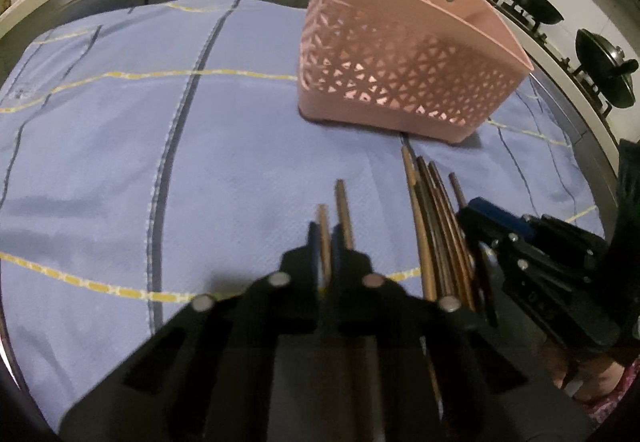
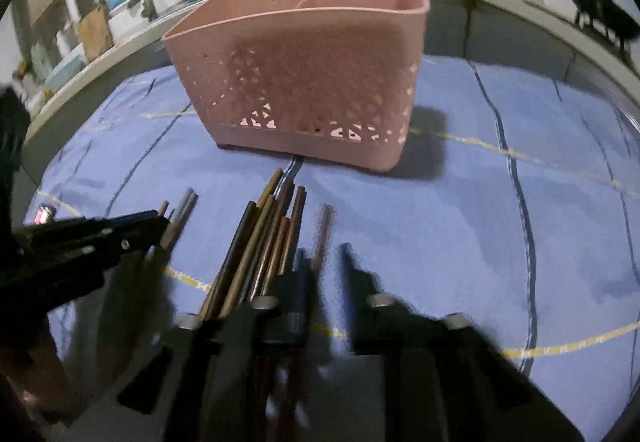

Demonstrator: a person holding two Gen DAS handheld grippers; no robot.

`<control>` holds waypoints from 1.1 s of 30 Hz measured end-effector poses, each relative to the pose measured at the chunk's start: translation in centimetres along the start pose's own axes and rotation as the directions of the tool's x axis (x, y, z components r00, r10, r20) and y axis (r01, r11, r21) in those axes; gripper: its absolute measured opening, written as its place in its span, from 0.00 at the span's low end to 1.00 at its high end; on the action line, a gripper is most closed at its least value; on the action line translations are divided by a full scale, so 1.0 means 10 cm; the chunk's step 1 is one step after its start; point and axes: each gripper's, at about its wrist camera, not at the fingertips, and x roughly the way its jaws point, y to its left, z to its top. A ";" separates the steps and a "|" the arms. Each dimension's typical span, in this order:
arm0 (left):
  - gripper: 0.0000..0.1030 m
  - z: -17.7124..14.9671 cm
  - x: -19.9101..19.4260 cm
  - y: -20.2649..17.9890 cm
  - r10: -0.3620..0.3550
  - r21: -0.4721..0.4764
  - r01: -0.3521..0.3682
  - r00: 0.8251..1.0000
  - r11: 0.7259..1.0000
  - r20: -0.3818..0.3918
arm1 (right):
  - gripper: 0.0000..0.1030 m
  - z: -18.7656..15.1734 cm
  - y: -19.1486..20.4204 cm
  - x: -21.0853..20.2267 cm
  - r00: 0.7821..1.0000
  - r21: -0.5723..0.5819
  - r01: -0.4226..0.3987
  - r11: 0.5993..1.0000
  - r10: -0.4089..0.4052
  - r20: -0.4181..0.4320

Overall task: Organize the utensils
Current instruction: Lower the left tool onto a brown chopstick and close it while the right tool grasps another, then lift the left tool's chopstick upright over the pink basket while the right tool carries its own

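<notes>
The left gripper [image 1: 326, 242] is seen with its fingers pinched together on a thin chopstick [image 1: 323, 222], whose tip pokes out just past the fingertips. A second chopstick [image 1: 344, 206] is lying right beside the fingers on their right, touching or near enough. The loose pile of chopsticks [image 1: 428, 222] is spread a bit further to the right of those fingers, and the pink holder [image 1: 400, 62] is parked well ahead of them and off to the right, upright on the blue cloth [image 1: 120, 162] covering the bench.

The right gripper [image 2: 324, 266] is pretty smeared, tbh, but its fingers are read as closed on a reddish chopstick [image 2: 326, 222] running out ahead from between them. The pile is just left of these fingers, and the holder is straight ahead, well apart.
</notes>
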 end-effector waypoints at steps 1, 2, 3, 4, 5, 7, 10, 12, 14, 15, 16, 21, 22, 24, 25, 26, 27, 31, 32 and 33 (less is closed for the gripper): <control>0.04 0.00 0.00 0.02 -0.007 -0.002 0.007 1.000 1.000 -0.001 | 0.06 -0.01 -0.02 -0.01 1.000 0.005 -0.007 1.000 0.008 -0.001; 0.04 0.00 -0.01 0.03 -0.018 -0.009 0.018 1.000 1.000 -0.006 | 0.05 -0.01 -0.03 -0.01 1.000 0.014 -0.017 1.000 0.017 -0.007; 0.04 0.00 -0.01 0.03 -0.024 -0.014 0.024 1.000 1.000 -0.009 | 0.05 -0.02 -0.05 -0.03 0.999 0.031 -0.035 0.999 0.036 -0.012; 0.04 0.01 -0.06 0.03 -0.034 -0.017 0.034 0.999 0.999 -0.003 | 0.05 -0.04 -0.08 -0.08 0.998 0.051 -0.059 0.997 0.059 0.000; 0.04 0.01 -0.11 0.02 -0.040 -0.013 0.040 0.999 0.999 0.011 | 0.05 -0.05 -0.09 -0.16 0.997 0.059 -0.073 0.996 0.072 0.020; 0.04 0.02 -0.30 -0.03 -0.053 0.007 0.053 0.997 0.999 0.053 | 0.05 -0.07 -0.07 -0.36 0.993 0.055 -0.098 0.994 0.094 0.072; 0.04 0.05 -0.64 -0.11 -0.088 0.037 0.085 0.989 0.996 0.120 | 0.05 -0.09 -0.03 -0.73 0.977 0.031 -0.140 0.990 0.133 0.164; 0.04 0.10 -0.92 -0.19 -0.112 0.059 0.103 0.978 0.993 0.176 | 0.05 -0.06 -0.03 -0.94 0.963 0.019 -0.164 0.986 0.156 0.218; 0.04 0.15 -1.15 -0.26 -0.135 0.078 0.120 0.964 0.990 0.227 | 0.05 -0.01 -0.04 -1.20 0.940 0.009 -0.190 0.982 0.179 0.290; 0.04 0.19 -1.30 -0.31 -0.147 0.091 0.127 0.954 0.988 0.261 | 0.05 0.02 -0.04 -1.31 0.927 0.007 -0.202 0.979 0.189 0.324; 0.04 0.23 -1.43 -0.36 -0.158 0.100 0.134 0.944 0.986 0.288 | 0.05 0.06 -0.06 -1.40 0.916 0.007 -0.214 0.977 0.198 0.349; 0.04 0.57 -1.99 -0.55 -0.201 0.152 0.150 0.884 0.977 0.421 | 0.05 0.43 -0.10 -1.87 0.839 0.000 -0.266 0.964 0.232 0.492; 0.04 0.67 -2.12 -0.58 -0.208 0.162 0.149 0.868 0.975 0.451 | 0.05 0.56 -0.11 -1.93 0.826 0.000 -0.274 0.962 0.236 0.512; 0.04 0.85 -2.29 -0.64 -0.213 0.180 0.141 0.842 0.974 0.495 | 0.05 0.78 -0.12 -2.03 0.804 -0.002 -0.284 0.959 0.239 0.545; 0.04 0.96 -2.40 -0.67 -0.210 0.192 0.125 0.823 0.973 0.528 | 0.05 0.92 -0.13 -2.09 0.790 -0.009 -0.285 0.959 0.240 0.564; 0.04 1.06 -2.45 -0.71 -0.200 0.197 0.107 0.809 0.975 0.553 | 0.05 1.00 -0.14 -2.14 0.779 -0.015 -0.282 0.959 0.238 0.580; 0.04 1.16 -2.48 -0.74 -0.191 0.199 0.090 0.798 0.976 0.572 | 0.05 1.14 -0.14 -2.17 0.766 -0.023 -0.271 0.962 0.230 0.600; 0.04 1.56 -2.43 -0.86 -0.126 0.185 0.005 0.751 0.983 0.648 | 0.05 1.64 -0.10 -2.08 0.736 -0.026 -0.215 0.976 0.179 0.653; 0.04 1.63 -2.38 -0.87 -0.102 0.176 -0.022 0.743 0.984 0.662 | 0.05 1.71 -0.12 -1.99 0.735 -0.022 -0.206 0.978 0.169 0.656; 0.04 1.69 -2.29 -0.87 -0.074 0.164 -0.052 0.731 0.985 0.679 | 0.05 1.78 -0.12 -1.91 0.735 -0.018 -0.200 0.980 0.162 0.659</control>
